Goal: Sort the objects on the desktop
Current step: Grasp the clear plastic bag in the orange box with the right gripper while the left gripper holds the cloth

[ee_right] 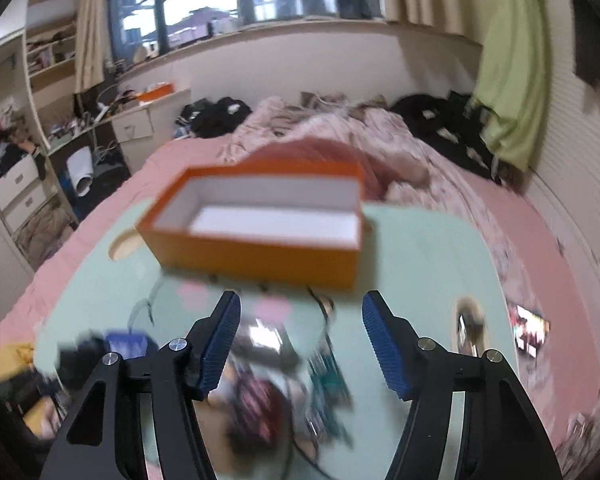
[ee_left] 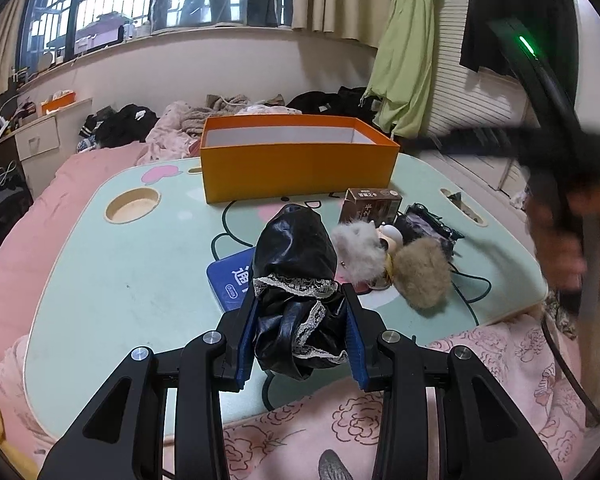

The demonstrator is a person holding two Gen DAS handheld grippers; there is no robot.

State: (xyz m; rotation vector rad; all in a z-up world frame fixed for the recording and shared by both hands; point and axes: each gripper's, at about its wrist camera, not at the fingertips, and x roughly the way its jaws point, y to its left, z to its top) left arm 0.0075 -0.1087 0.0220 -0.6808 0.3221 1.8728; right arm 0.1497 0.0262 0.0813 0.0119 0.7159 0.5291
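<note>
My left gripper [ee_left: 300, 290] is shut on a shiny black fabric piece with lace trim [ee_left: 296, 248], held a little above the green table [ee_left: 140, 272]. Behind it lie a blue card [ee_left: 230, 276], a fluffy white and tan doll [ee_left: 396, 260], a small brown box [ee_left: 374, 206] and a black pouch [ee_left: 428, 224]. An empty orange box [ee_left: 300, 172] stands at the table's far side. My right gripper [ee_right: 300, 296] hangs open above the table, short of the orange box [ee_right: 260, 256], and I see nothing between its fingers. Blurred items lie below it.
The low green table [ee_right: 420, 264] sits on a pink bed with heaped clothes behind. It has a round cup hole [ee_left: 132, 204] at far left. A person's hand [ee_left: 556, 248], motion-blurred, holds the other gripper at the right. A green garment [ee_left: 408, 52] hangs by the wall.
</note>
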